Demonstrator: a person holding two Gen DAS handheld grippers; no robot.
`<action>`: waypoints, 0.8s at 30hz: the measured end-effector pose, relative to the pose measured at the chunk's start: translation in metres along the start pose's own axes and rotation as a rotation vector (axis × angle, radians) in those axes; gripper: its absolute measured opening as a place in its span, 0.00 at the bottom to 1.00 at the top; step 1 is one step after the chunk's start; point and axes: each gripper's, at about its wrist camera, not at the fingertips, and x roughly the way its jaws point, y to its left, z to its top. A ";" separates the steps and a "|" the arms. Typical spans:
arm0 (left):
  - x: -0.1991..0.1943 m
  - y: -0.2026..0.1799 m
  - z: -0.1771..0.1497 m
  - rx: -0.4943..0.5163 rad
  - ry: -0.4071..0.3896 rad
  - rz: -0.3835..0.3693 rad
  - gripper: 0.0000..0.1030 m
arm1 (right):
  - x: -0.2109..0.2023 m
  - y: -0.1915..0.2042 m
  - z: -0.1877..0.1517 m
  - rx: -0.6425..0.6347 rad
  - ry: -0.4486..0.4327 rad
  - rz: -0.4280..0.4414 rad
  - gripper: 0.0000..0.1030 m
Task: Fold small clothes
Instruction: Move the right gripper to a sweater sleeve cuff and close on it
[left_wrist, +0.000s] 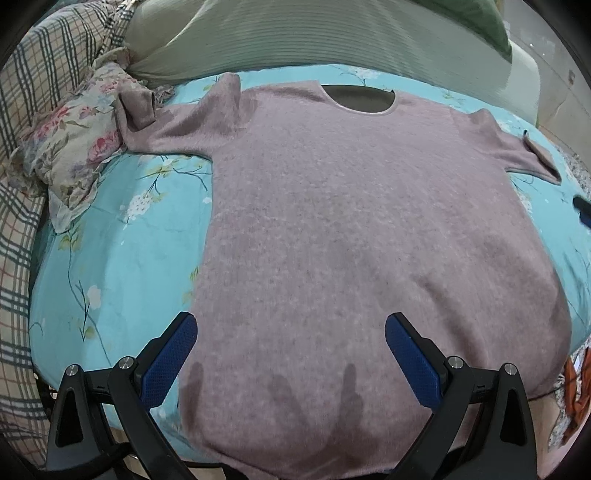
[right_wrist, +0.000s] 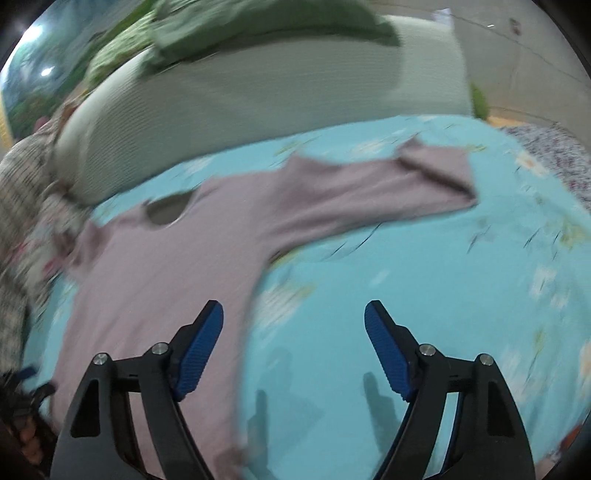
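Fingers (left_wrist: 184, 343) of both grippers spread wide above flat mauve sweater (left_wrist: 351, 221).

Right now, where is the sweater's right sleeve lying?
In the right wrist view the sleeve stretches up and right across the turquoise floral sheet, well ahead of the open right gripper, its cuff folded back near the grey bolster.

The sweater (left_wrist: 351, 221) is fuzzy, matt mauve knit. The bed sheet (left_wrist: 122, 258) is smooth printed cotton. The left tongs (left_wrist: 290, 349) have matt black plastic arms and blue textured pads (left_wrist: 173, 362).
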 end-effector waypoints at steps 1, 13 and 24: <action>0.001 -0.001 0.003 -0.002 -0.010 0.000 0.99 | 0.010 -0.012 0.014 0.005 -0.011 -0.029 0.74; 0.038 -0.018 0.039 -0.020 0.051 -0.002 0.99 | 0.155 -0.100 0.131 -0.056 0.070 -0.245 0.58; 0.064 -0.050 0.068 0.016 0.071 -0.033 0.99 | 0.144 -0.110 0.144 0.059 0.066 -0.090 0.06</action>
